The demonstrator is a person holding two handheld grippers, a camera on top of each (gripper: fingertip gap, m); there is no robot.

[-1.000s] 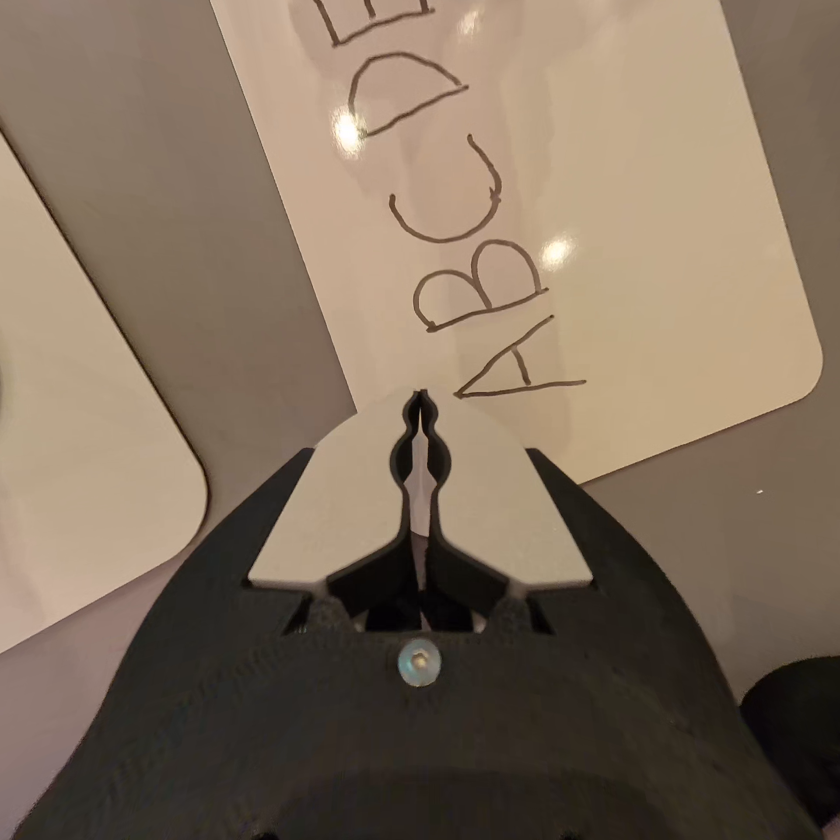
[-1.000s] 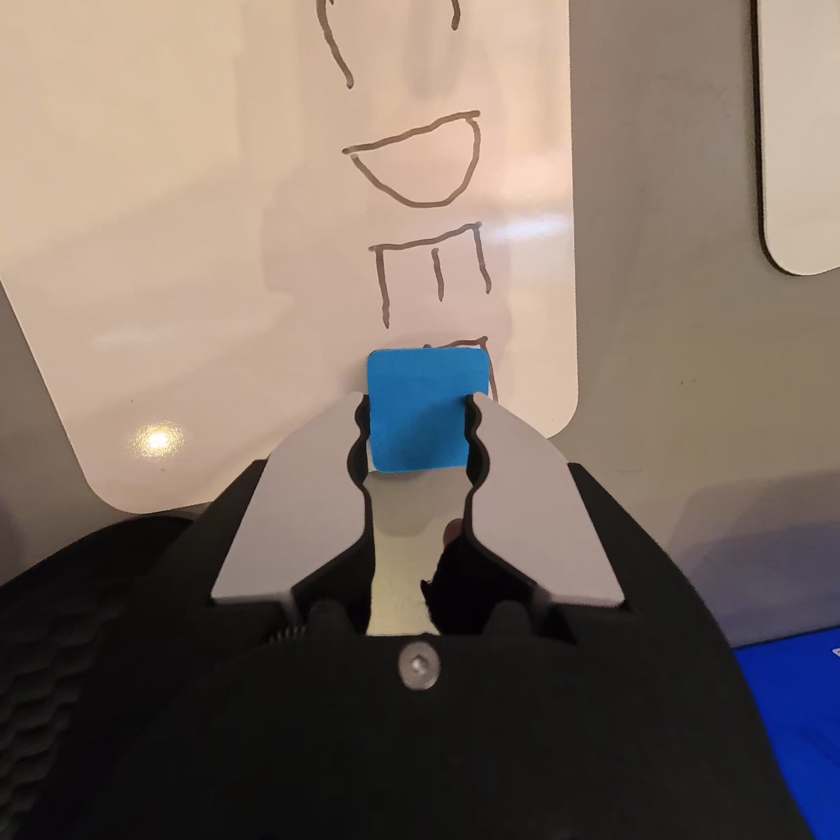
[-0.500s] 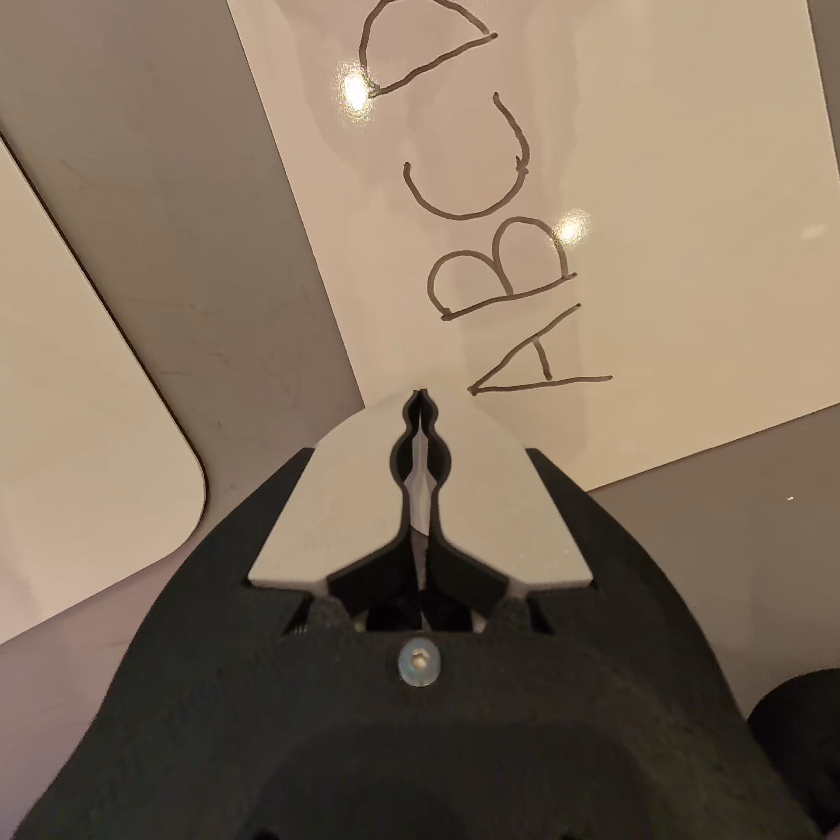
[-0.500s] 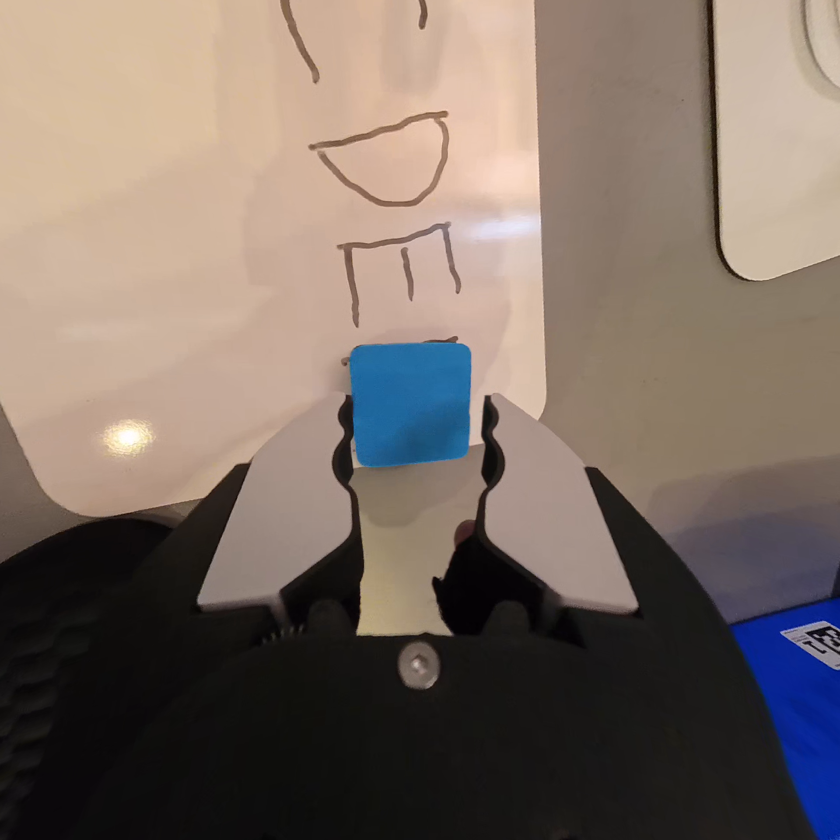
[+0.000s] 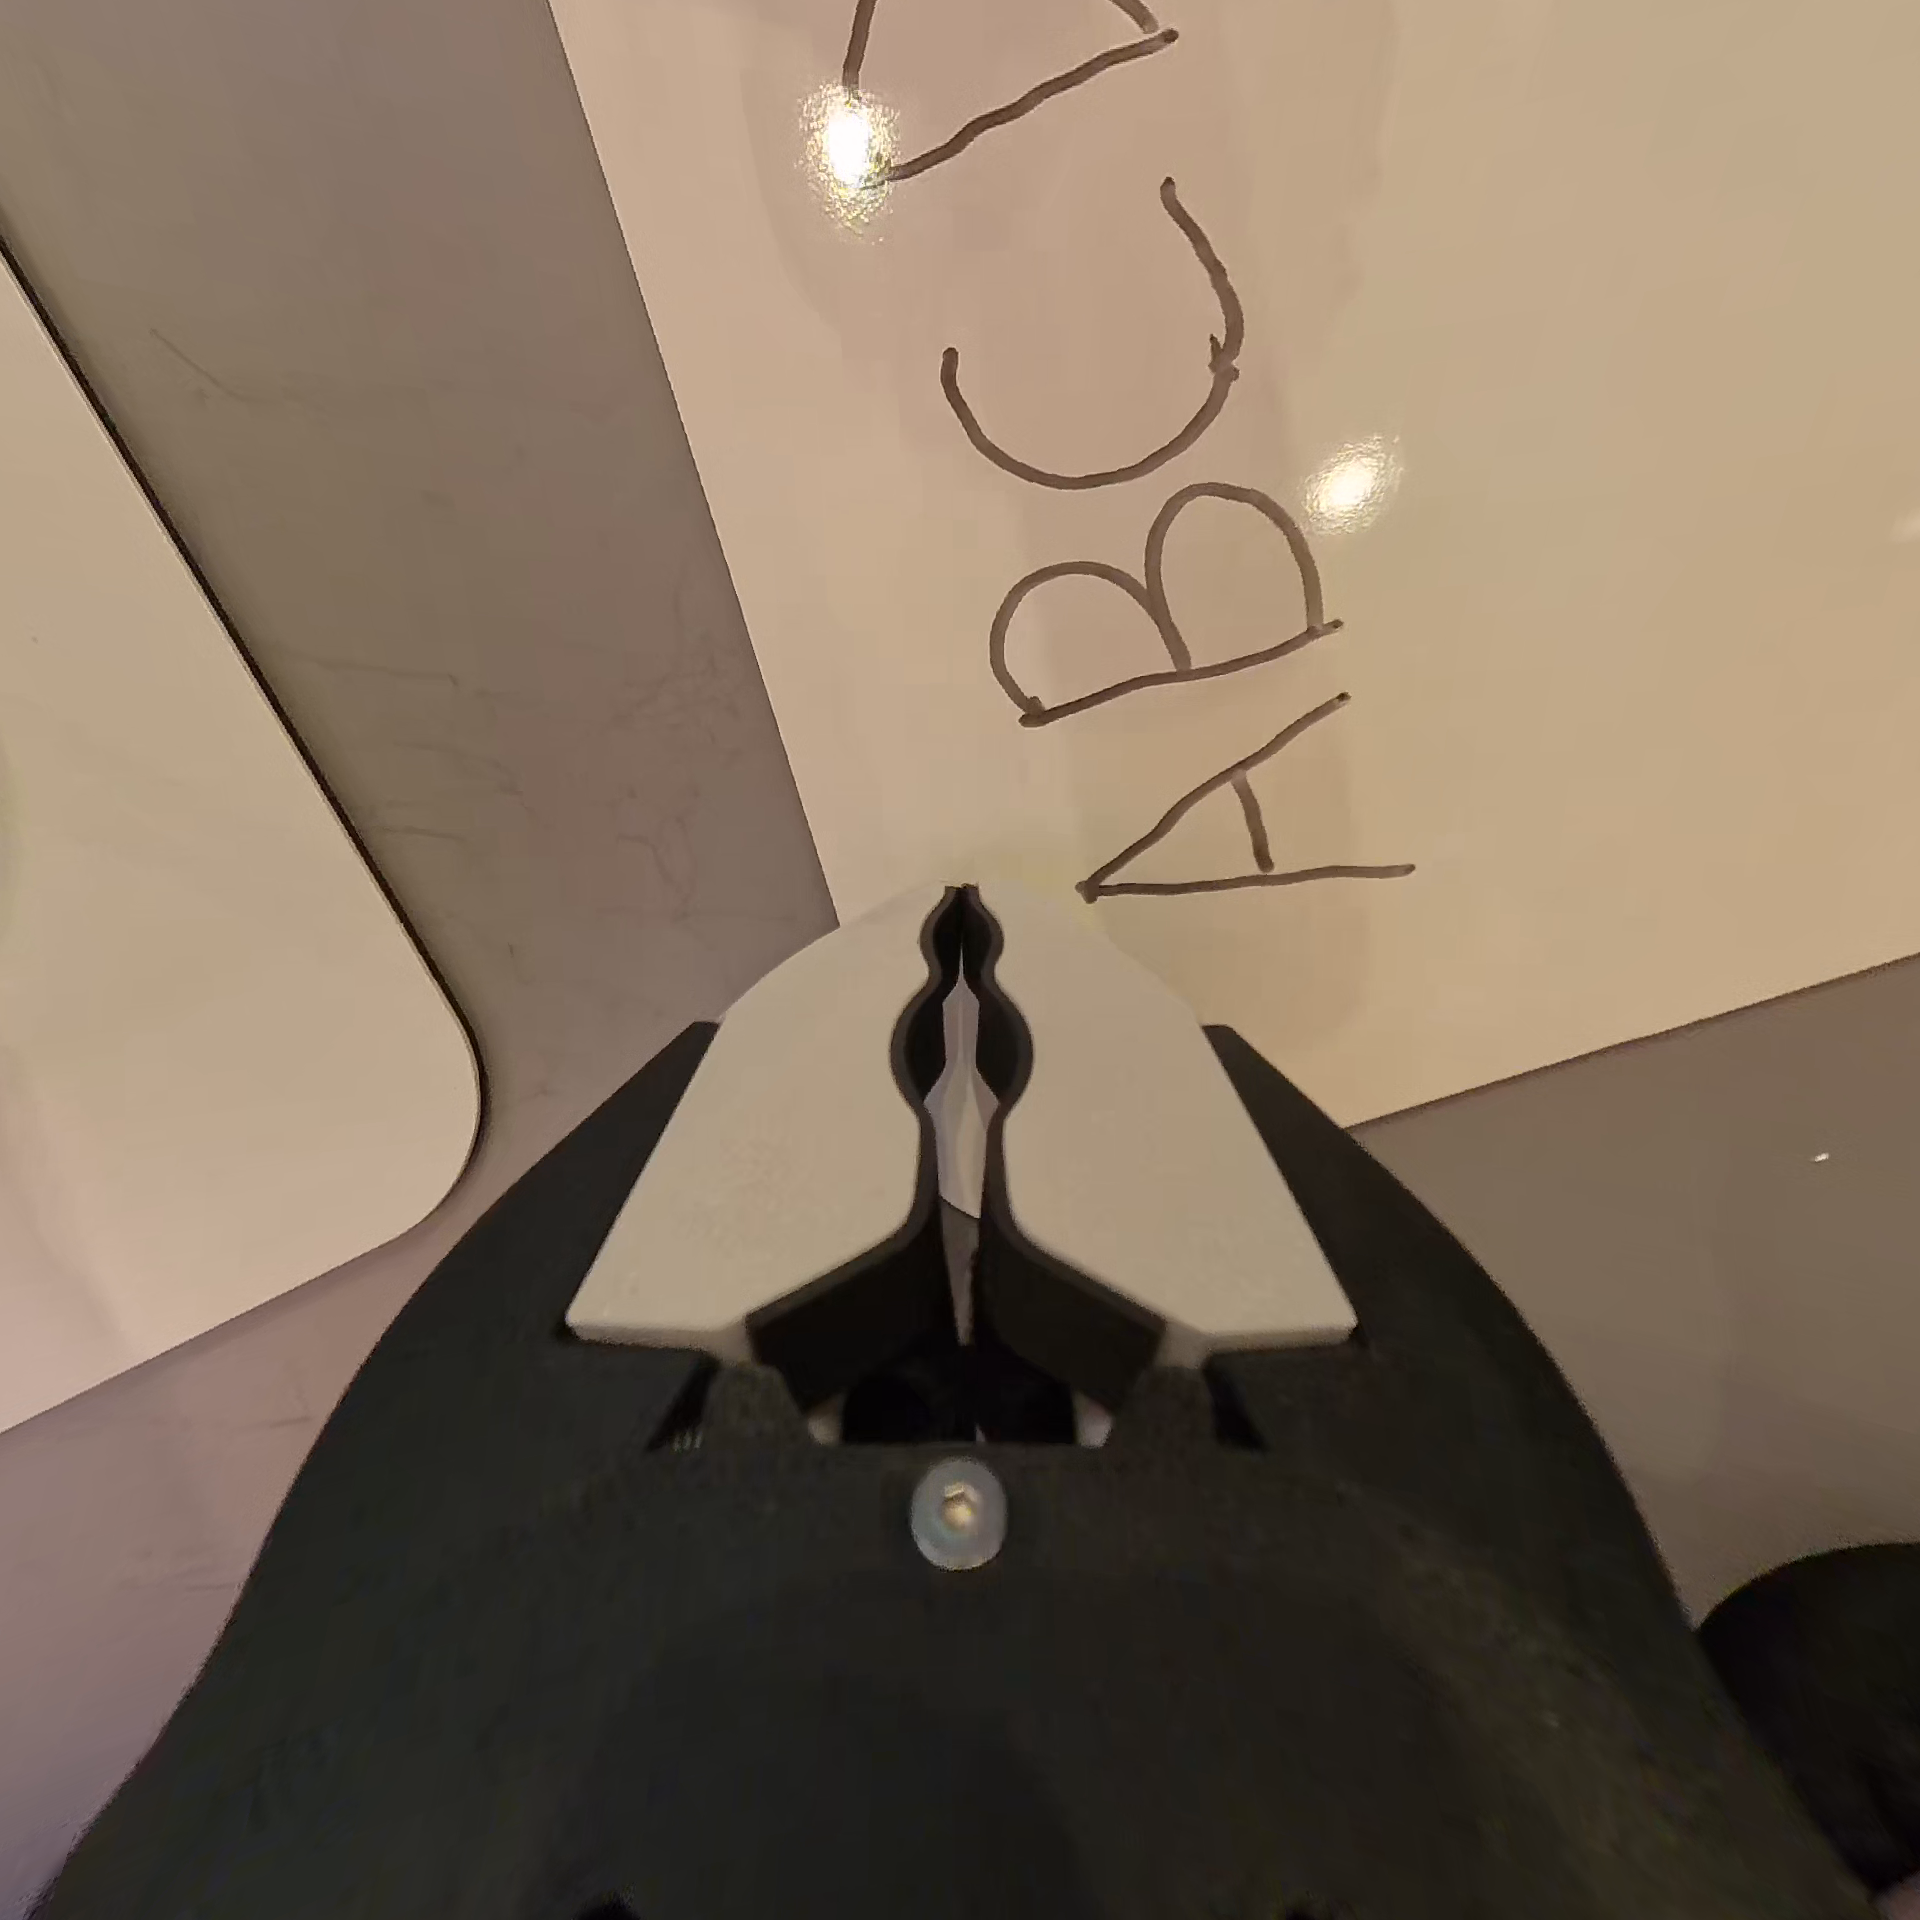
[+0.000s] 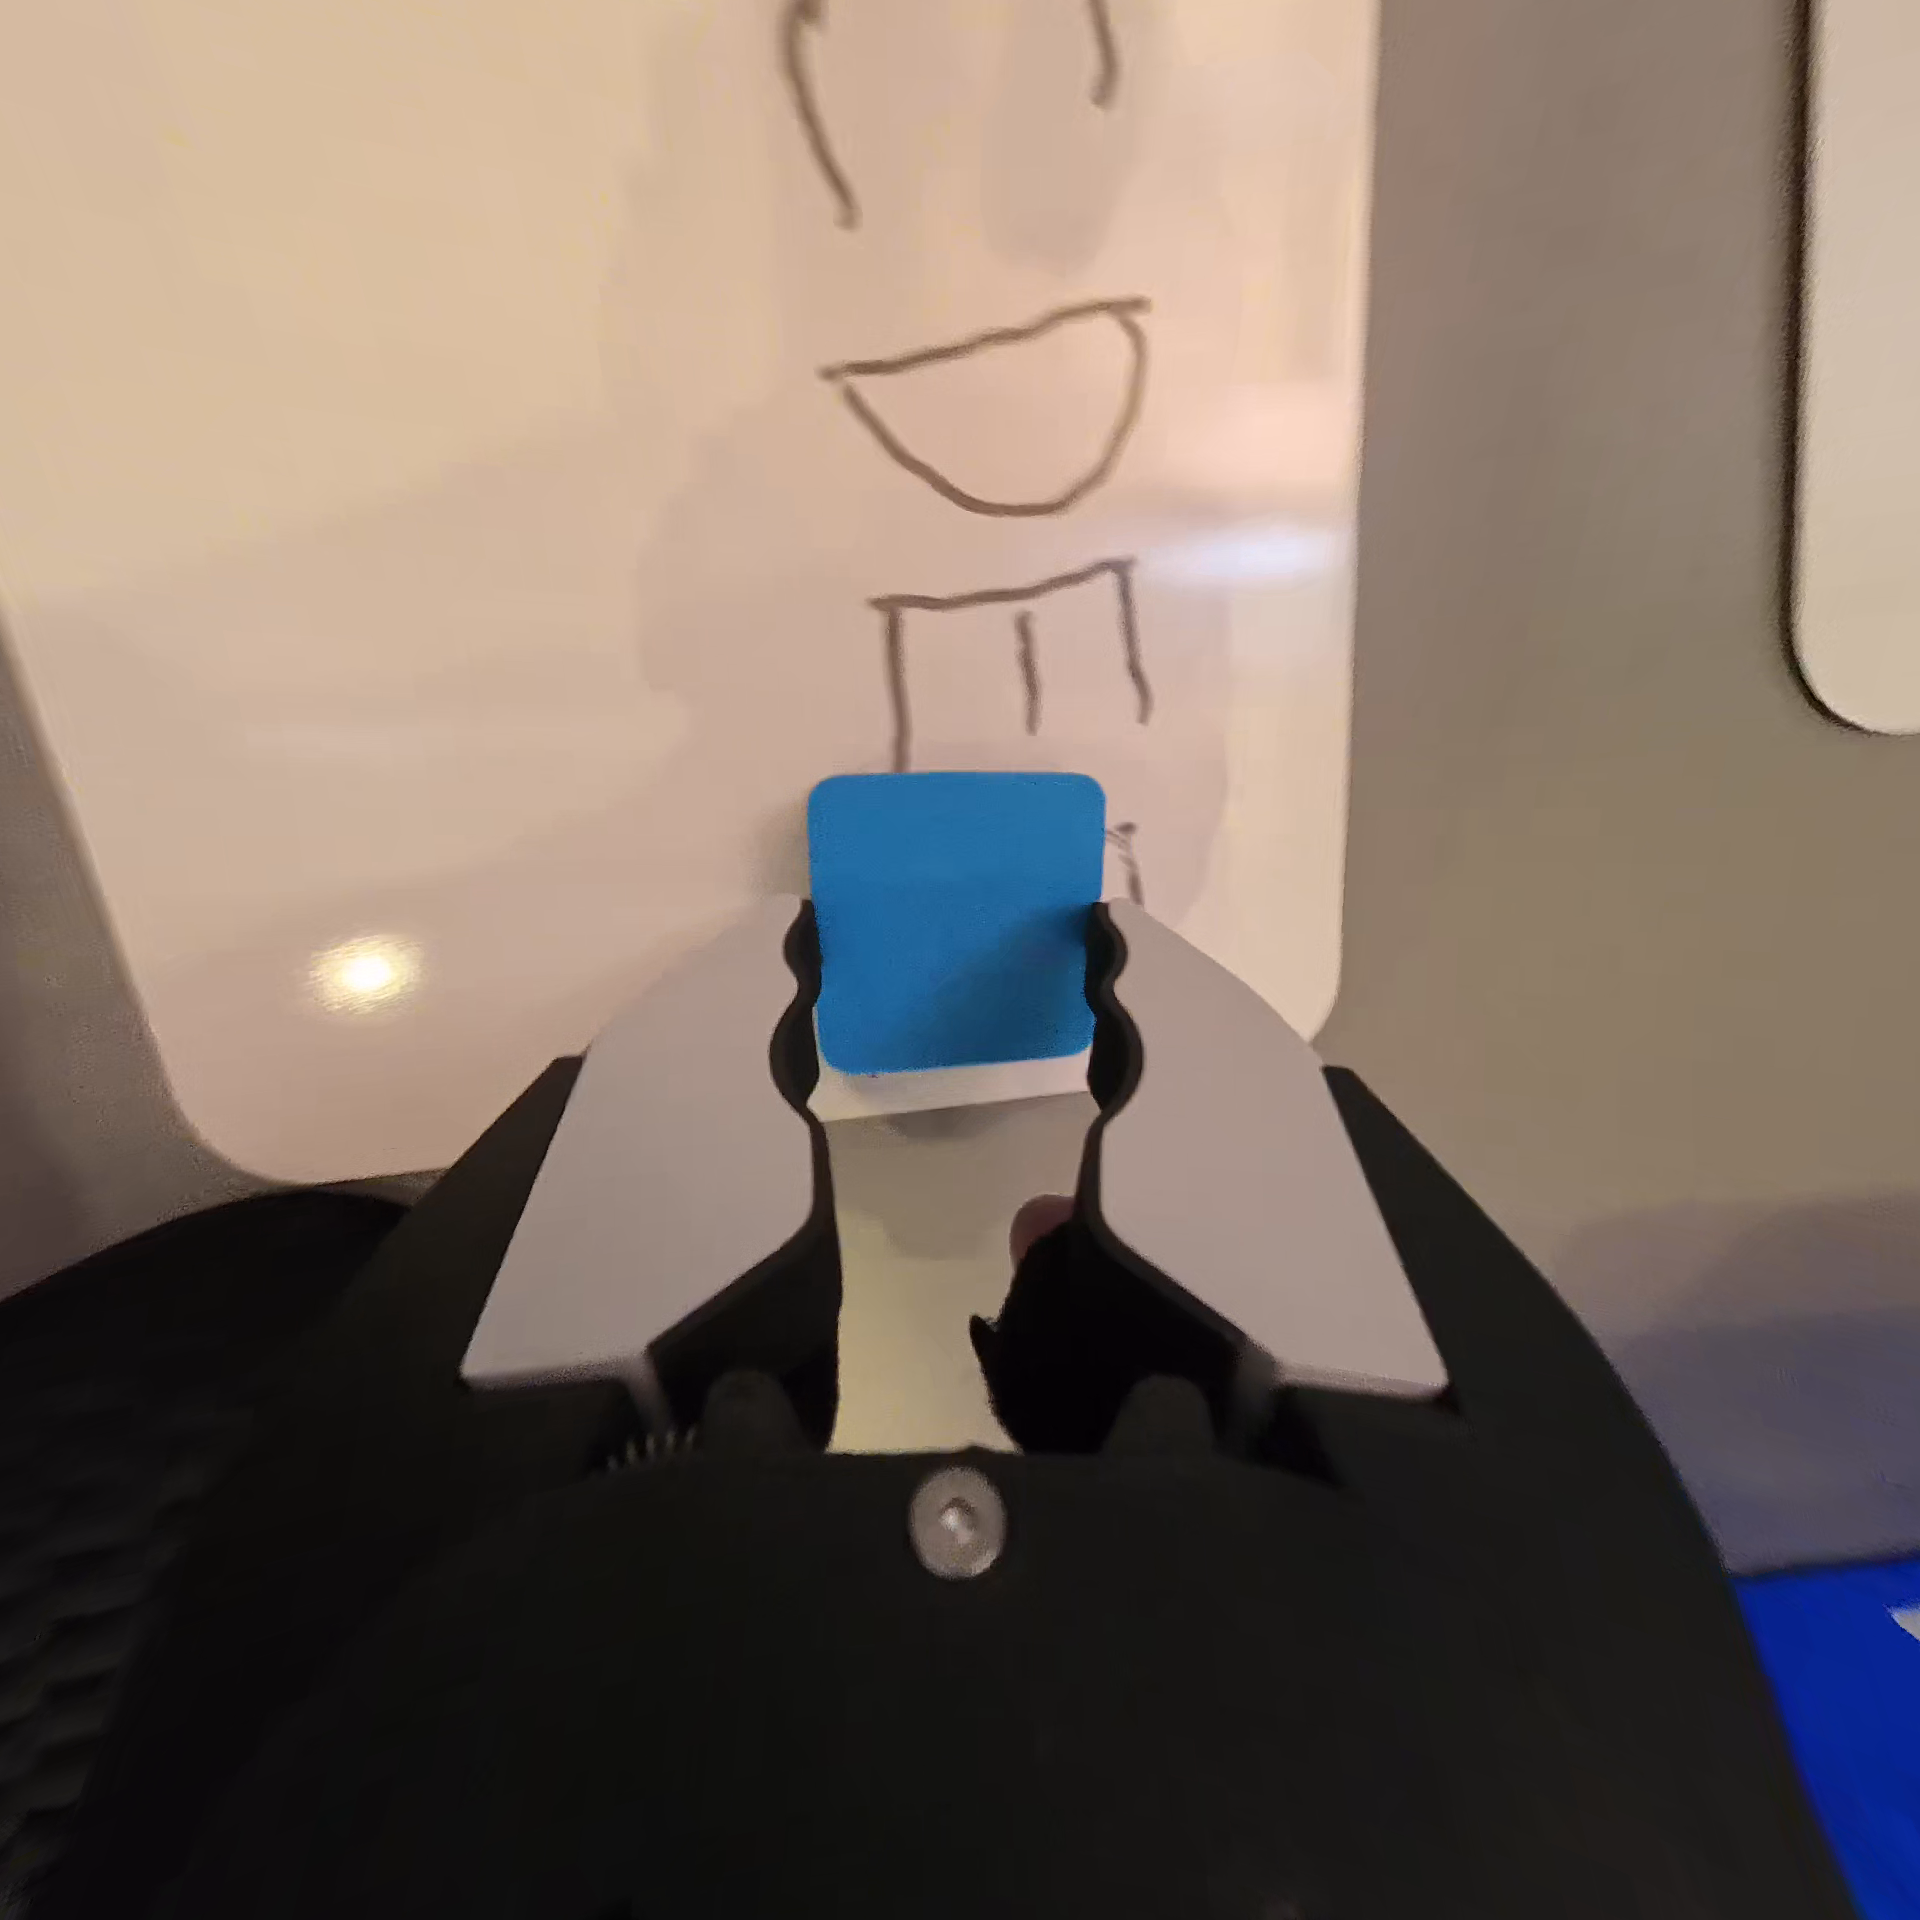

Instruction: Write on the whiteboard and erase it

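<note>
The whiteboard lies on a grey table and bears dark handwritten letters. My left gripper is shut with nothing in it, its tips over the board's near corner beside the first letter. In the right wrist view the whiteboard shows its other end with more letters. My right gripper is shut on a square blue eraser, with both pads touching its sides. The eraser lies flat on the board, over the last letter by the board's edge.
A second white board lies to the left of the left gripper, and also shows in the right wrist view at the far right. A blue object sits at the lower right. Grey table runs between the boards. The tips of one gripper are about 20 cm away from the tips of the other.
My right jaws opened off the eraser half a second ago and have closed on its sides again, wider than before. My left gripper stayed shut and moved a little closer to the board.
</note>
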